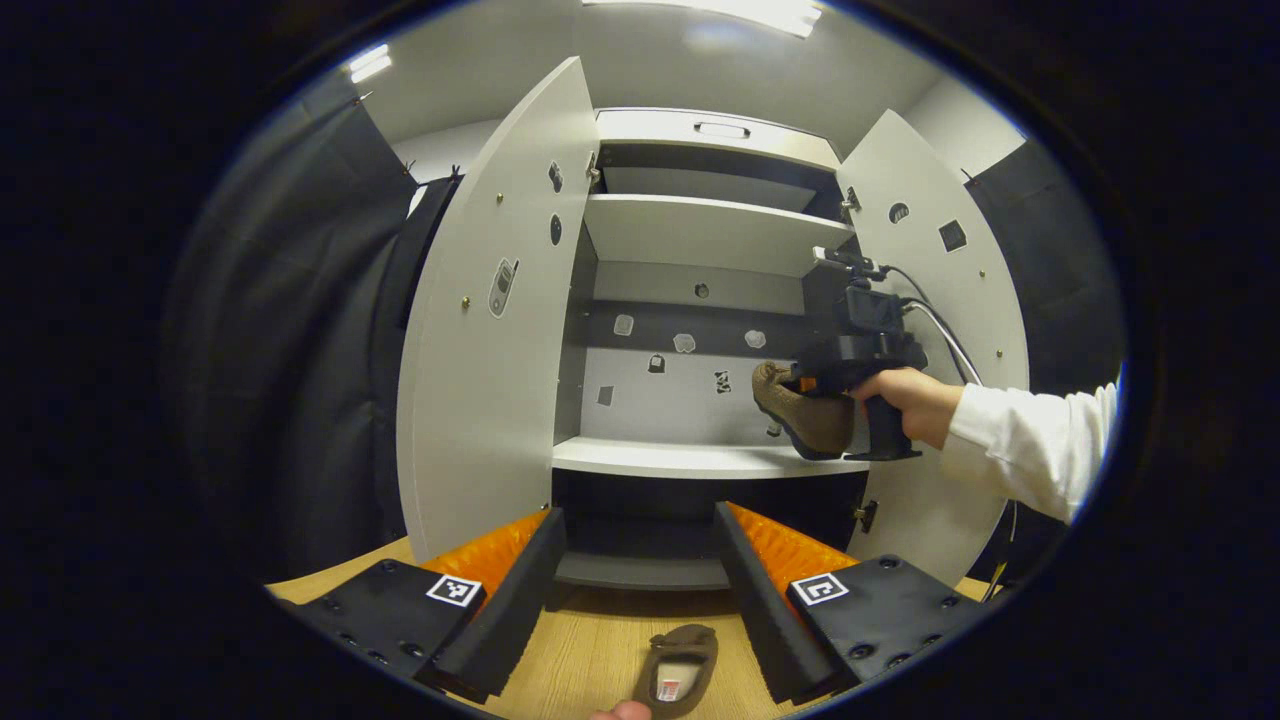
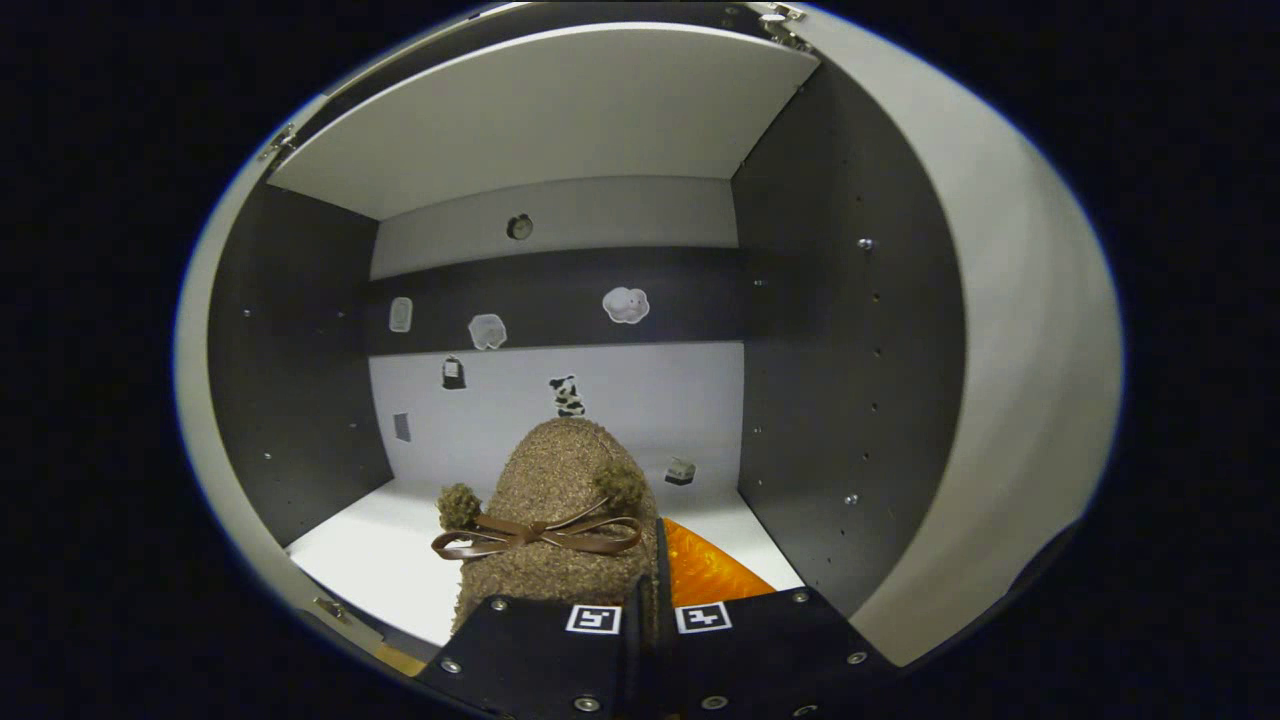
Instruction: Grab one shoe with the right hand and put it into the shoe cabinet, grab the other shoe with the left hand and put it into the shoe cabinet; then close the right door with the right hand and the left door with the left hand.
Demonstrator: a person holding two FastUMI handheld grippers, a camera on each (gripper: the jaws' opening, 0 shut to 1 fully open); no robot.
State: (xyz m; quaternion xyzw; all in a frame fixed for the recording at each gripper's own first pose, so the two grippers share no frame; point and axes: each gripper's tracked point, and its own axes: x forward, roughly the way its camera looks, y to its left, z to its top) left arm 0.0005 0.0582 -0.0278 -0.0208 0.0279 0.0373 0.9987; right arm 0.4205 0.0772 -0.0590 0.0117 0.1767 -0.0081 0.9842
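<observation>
Right gripper [image 1: 815,385]: jaws clamped on brown fuzzy shoe [image 2: 552,520], held above middle shelf [image 1: 700,458] inside shoe cabinet [image 1: 700,230]. Left gripper [image 1: 640,590]: jaws apart, hovering over tabletop [image 1: 590,650] before cabinet. Second shoe [image 1: 678,670] flat on tabletop between them. Left door [image 1: 490,320] and right door [image 1: 940,330] both open.

Your shoe cabinet [image 1: 690,240] stands with both doors swung wide, the left door [image 1: 490,330] and the right door [image 1: 960,300] pale like its shelves. You hold one fuzzy brown shoe [image 2: 555,520], with its thin brown bow, toe-first inside, just above the middle shelf [image 1: 690,458]. The other shoe [image 1: 678,672] lies on the wooden floor before the cabinet, opening up.
</observation>
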